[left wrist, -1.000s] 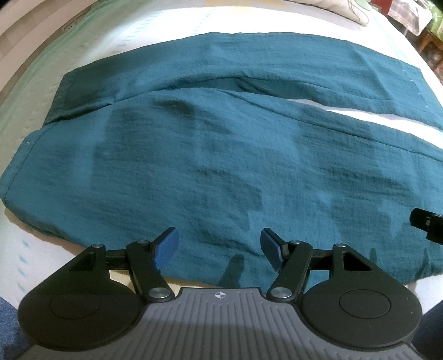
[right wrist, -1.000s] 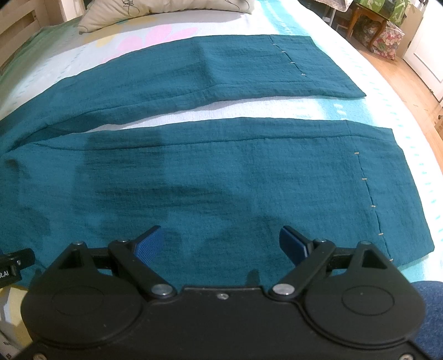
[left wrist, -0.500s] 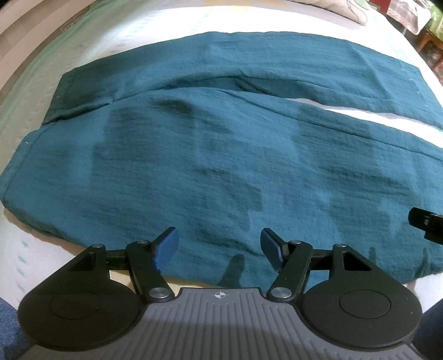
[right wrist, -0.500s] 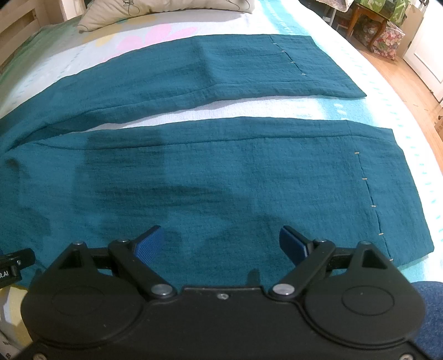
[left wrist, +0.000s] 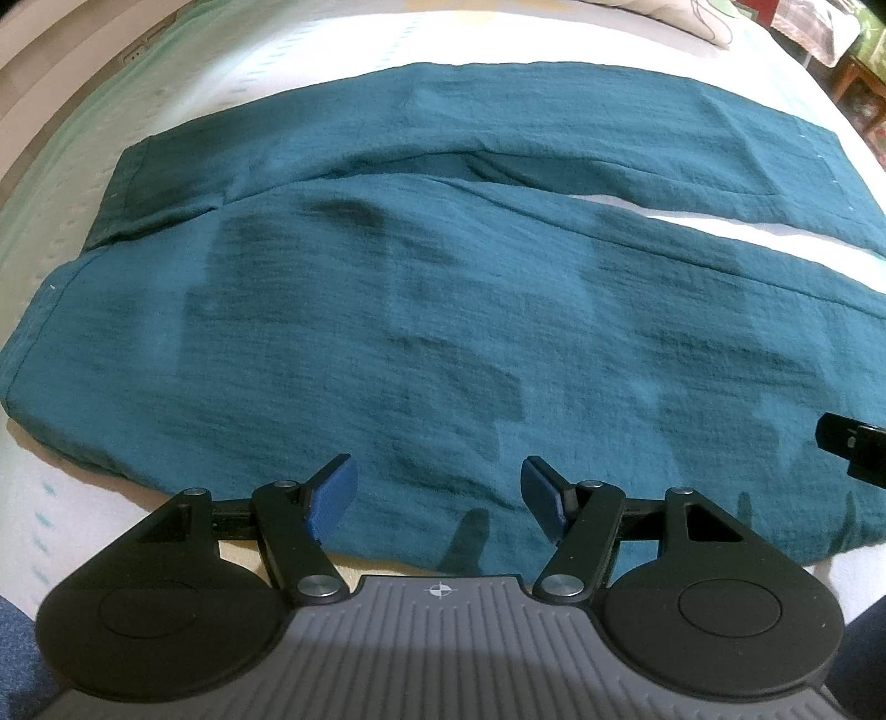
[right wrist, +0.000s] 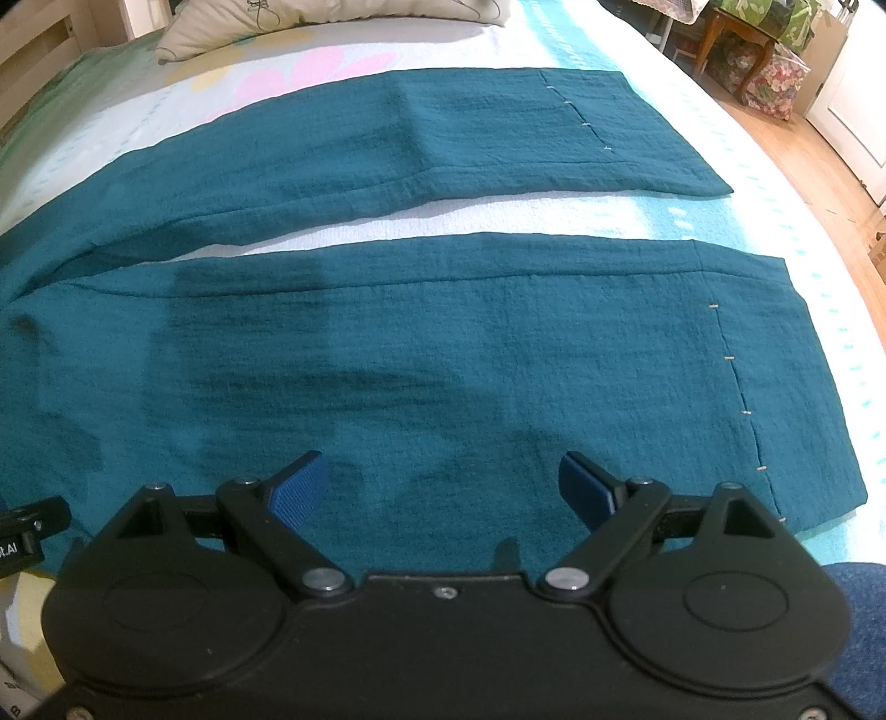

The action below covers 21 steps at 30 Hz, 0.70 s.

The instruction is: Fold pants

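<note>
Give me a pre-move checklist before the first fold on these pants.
1. Pants spread flat on the bed: ok, only light wrinkles.
2. Legs apart, not overlapping: ok at the cuff end, a strip of sheet shows between them; they meet toward the waist.
3. Left tool open, nothing between the pads: ok.
4. Right tool open, nothing held: ok.
5. Both tools over the near leg's edge: ok.
6. Fold path free: ok, the pillow lies beyond the far leg.
</note>
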Each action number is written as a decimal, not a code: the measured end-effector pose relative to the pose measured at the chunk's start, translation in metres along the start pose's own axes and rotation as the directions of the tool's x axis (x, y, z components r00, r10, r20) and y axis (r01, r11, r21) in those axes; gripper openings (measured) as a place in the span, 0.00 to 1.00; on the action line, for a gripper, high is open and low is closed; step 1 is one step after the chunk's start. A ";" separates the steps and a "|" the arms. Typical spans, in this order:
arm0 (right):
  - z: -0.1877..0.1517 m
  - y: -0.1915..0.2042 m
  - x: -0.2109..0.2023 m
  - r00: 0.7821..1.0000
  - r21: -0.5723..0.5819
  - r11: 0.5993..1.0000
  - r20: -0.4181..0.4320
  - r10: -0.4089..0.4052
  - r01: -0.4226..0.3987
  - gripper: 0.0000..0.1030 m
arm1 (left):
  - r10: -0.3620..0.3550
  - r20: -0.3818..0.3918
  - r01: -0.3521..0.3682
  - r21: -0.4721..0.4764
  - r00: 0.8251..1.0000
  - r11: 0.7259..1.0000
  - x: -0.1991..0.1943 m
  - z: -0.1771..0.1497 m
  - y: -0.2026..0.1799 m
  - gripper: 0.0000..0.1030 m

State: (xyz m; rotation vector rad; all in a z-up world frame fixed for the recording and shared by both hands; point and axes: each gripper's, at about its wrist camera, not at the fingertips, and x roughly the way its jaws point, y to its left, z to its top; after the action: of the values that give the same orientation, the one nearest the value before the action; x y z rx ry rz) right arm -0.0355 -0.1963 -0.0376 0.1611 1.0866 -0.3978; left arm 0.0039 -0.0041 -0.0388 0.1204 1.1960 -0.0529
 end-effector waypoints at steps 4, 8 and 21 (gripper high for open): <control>0.000 0.000 0.001 1.000 0.002 1.000 -0.001 0.002 -0.002 0.87 | 0.005 0.001 -0.005 0.001 1.000 1.000 -0.001 -0.001 -0.001 0.63; 0.000 0.000 0.000 1.000 0.002 1.000 0.002 0.007 -0.007 0.85 | 0.005 0.013 -0.005 0.006 1.000 1.000 -0.003 -0.002 -0.002 0.60; -0.003 0.009 0.006 0.999 -0.055 0.998 -0.032 0.021 -0.023 0.61 | -0.041 -0.001 0.041 0.007 0.999 0.999 -0.006 -0.001 0.000 0.40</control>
State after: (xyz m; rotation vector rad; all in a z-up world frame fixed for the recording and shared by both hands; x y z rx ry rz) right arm -0.0328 -0.1887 -0.0447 0.1305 1.1242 -0.3460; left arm 0.0012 -0.0046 -0.0336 0.1024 1.1993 -0.0930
